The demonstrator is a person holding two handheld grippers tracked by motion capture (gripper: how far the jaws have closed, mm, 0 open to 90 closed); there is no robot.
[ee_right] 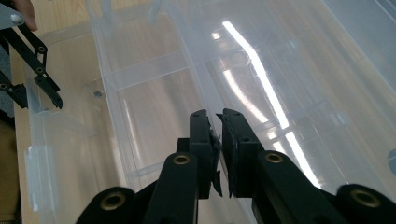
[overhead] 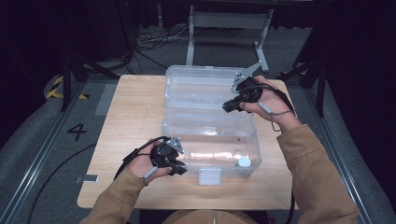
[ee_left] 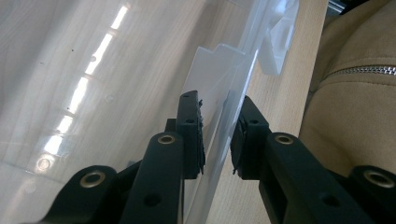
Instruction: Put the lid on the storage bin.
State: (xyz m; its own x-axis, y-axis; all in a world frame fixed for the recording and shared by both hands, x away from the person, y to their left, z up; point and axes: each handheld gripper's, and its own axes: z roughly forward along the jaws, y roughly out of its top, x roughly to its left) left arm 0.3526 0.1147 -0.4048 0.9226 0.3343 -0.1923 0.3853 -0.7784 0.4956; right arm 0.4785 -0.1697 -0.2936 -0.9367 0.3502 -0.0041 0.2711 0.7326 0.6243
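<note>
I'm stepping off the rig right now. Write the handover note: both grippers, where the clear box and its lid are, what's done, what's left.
Left gripper: at the near wall of the clear plastic box, jaws straddling the wall with a gap showing, so no firm clamp.
Right gripper: over the open lid, jaws nearly shut; whether they pinch an edge is hard to tell.
Box sits mid-table; the lid lies flat behind it, still joined at the far edge. A small white round piece lies in the near right corner, and the front latch hangs free.
Done: box opened.
Left: probably swing the lid over and press the latch.
</note>
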